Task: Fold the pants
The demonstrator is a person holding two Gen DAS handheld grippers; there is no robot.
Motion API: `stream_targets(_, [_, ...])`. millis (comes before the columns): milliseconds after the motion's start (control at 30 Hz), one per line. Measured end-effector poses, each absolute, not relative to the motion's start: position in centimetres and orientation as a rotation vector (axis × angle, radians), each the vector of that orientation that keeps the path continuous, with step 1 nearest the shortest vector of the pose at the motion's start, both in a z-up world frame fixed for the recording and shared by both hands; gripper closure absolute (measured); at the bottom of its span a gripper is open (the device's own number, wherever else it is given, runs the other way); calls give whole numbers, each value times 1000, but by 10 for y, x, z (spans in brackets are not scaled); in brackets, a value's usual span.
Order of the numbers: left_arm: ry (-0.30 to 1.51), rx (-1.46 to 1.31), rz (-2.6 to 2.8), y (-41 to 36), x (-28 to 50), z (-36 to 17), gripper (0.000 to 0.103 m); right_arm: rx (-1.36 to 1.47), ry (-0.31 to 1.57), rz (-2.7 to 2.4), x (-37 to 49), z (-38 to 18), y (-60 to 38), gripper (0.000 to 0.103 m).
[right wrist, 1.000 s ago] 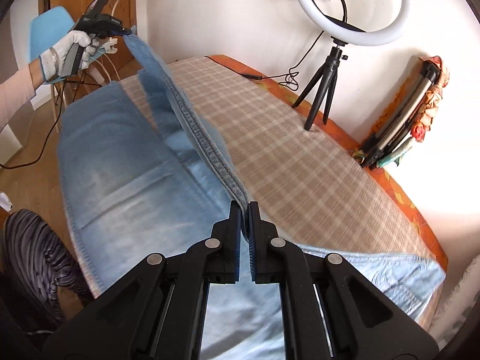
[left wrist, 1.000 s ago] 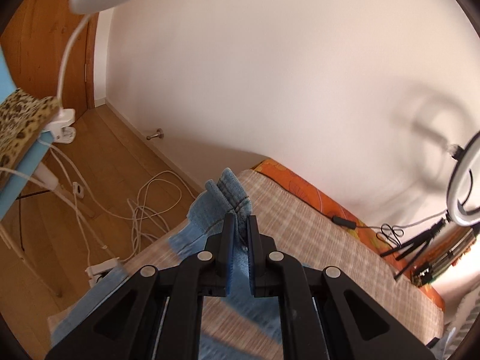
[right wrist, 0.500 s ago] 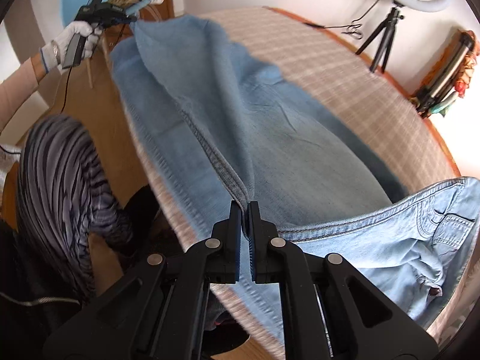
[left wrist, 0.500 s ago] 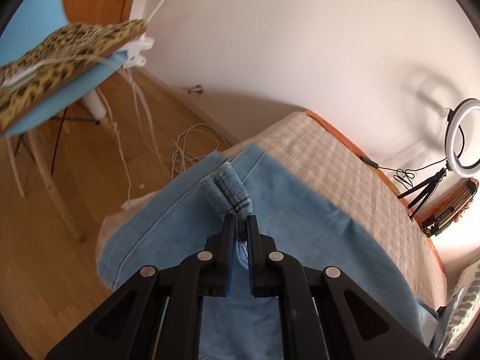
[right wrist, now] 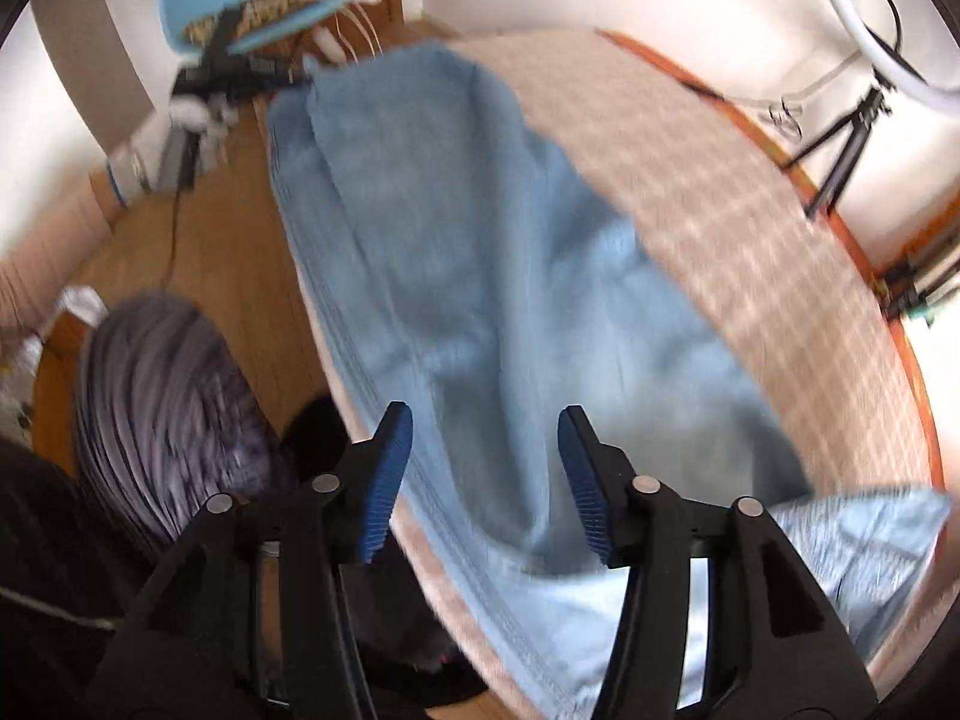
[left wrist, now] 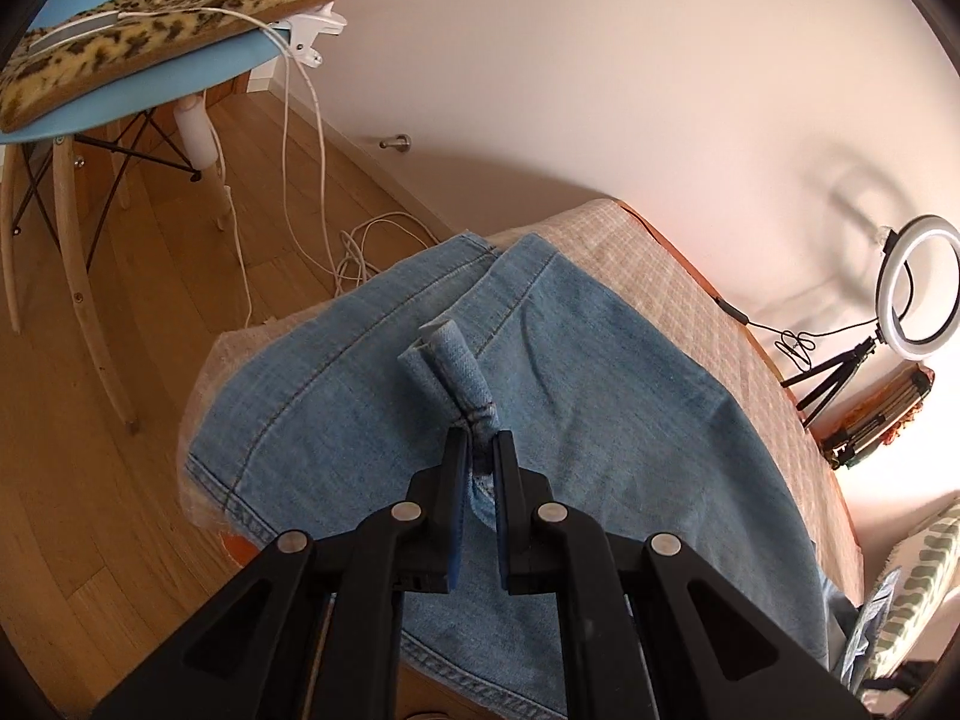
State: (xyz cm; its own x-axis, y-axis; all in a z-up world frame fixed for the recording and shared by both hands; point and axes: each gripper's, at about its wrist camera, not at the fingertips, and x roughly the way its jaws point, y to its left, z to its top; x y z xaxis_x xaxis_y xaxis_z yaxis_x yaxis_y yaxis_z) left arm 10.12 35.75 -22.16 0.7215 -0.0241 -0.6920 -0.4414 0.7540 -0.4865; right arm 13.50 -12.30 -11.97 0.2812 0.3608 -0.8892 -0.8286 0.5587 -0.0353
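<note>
The pants [left wrist: 600, 432] are light blue denim, spread flat along the bed's checked cover [left wrist: 672, 276], one leg laid over the other; a rolled bit of hem [left wrist: 447, 363] is lifted off the cloth; the paler waist end [right wrist: 840, 546] is bunched at one edge.

Pants [left wrist: 600, 420] flat on bed [left wrist: 678, 276], legs stacked. Chair [left wrist: 150, 78] on floor at 10 o'clock, cushion [left wrist: 162, 12] on it. Ring light [left wrist: 918, 294] on bed at 3 o'clock.
</note>
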Motion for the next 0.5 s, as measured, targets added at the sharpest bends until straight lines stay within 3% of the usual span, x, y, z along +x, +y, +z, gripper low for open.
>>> stream_targets(67, [739,-724,236,360,101,-226,98,-534,964,885,155,-109,-100,49])
stream_targets(267, [789,-832,256,374,100,-239,84,-465,923,990,229,-101,-2,45])
stream_targets(500, [798,-859,225,379,103,-241,59,-411,984,1083,310,-122,124,34])
